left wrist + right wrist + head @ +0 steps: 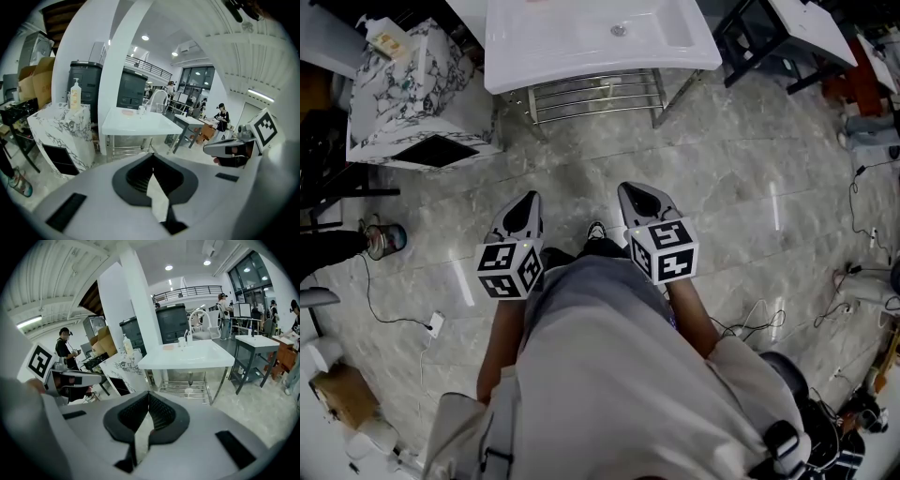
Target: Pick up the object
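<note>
I hold both grippers at waist height above a grey marble floor, their tips aimed at a white sink table (581,58). The left gripper (528,200) and the right gripper (631,189) hang side by side, about a step short of the table. In the left gripper view the left gripper (152,155) has its jaws met at the tip with nothing between them. The right gripper (148,393) is shut and empty too. On the sink top lie a small pink item (168,347) and a cup (181,341) by the faucet (199,319).
A marble-patterned cabinet (403,94) with a soap bottle (382,37) stands left of the sink table. A black-legged table (787,28) is at the right. A jar (384,241), a power strip (435,324) and cables lie on the floor. People stand in the background.
</note>
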{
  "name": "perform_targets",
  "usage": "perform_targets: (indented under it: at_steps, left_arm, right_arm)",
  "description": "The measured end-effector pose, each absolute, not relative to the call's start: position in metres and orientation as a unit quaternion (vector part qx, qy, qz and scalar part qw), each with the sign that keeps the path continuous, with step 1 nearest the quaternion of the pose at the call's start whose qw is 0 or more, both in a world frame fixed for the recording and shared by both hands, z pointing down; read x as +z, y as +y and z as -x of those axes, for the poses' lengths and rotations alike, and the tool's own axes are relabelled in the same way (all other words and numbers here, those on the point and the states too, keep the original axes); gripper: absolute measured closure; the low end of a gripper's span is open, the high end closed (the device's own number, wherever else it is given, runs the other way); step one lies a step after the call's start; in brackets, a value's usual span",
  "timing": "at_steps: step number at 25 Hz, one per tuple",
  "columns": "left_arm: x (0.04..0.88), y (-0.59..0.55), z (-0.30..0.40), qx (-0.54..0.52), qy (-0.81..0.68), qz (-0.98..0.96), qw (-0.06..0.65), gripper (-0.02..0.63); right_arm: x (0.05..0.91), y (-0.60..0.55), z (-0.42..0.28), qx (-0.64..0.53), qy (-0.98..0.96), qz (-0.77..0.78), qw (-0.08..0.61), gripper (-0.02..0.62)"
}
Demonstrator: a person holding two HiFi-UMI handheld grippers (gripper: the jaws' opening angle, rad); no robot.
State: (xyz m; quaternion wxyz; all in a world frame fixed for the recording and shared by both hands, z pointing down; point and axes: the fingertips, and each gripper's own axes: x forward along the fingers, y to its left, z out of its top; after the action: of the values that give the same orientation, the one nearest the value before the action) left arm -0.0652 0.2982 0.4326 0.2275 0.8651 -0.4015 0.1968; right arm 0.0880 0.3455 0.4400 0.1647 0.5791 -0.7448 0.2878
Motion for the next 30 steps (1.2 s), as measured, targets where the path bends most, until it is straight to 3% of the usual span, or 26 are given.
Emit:
perform_targets:
  at_steps: [14, 30]
  left_arm:
    - [0.448, 0.274, 0.045, 0.216, -0.399, -0.857, 0.244, 0.603]
    - [0.438, 0.135, 0.032, 0.204, -0.384, -0.865, 0.251, 0.603]
  right_arm:
    - [0.461, 0.317, -0.11, 0.324, -0.731, -0.577, 0.166, 0.584]
    - [0.445, 0.181, -0.117, 0.317, -0.723, -0.589, 0.173, 0.584]
